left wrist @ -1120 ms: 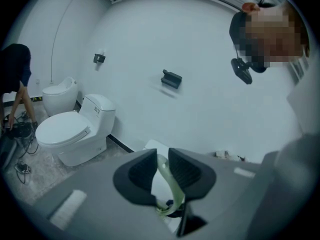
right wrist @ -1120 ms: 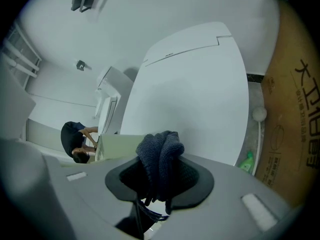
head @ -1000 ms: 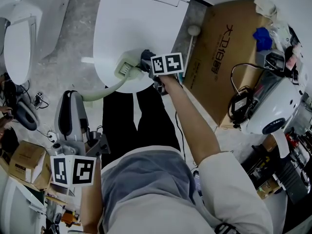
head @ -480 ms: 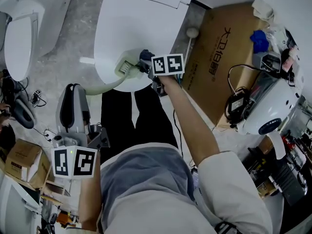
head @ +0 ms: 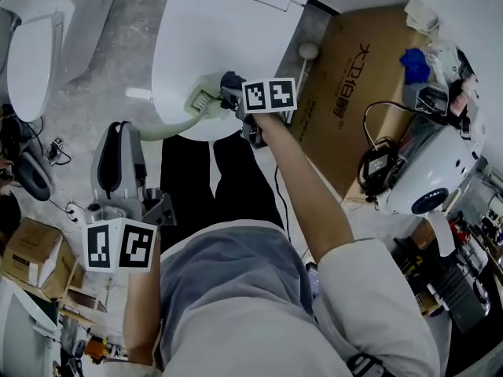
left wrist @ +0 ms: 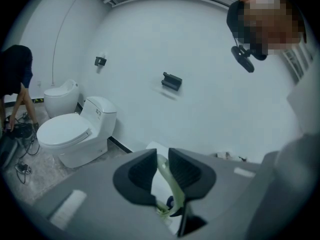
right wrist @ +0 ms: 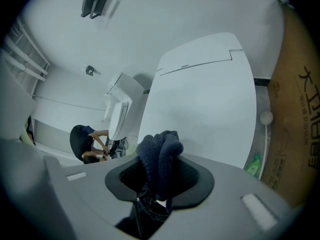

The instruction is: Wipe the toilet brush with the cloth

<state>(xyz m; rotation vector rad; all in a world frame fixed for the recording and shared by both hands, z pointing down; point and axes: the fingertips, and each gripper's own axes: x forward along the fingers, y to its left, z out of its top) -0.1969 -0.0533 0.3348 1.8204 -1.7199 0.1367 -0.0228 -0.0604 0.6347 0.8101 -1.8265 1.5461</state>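
Right tongs (right wrist: 159, 180) nudged their pinched cloth (right wrist: 161, 156) along the brush (head: 201, 100) — left tongs (left wrist: 161, 170) pinch it.

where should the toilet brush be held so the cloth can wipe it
Hold the toilet brush by the end of its slim curved handle, jaws closing across it from the sides, as the left gripper does. That leaves the head free for the cloth.

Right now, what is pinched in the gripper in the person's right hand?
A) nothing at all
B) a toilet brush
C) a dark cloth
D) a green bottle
C: in the right gripper view, the right gripper has its jaws closed on a bunched dark blue cloth that sticks out past them.
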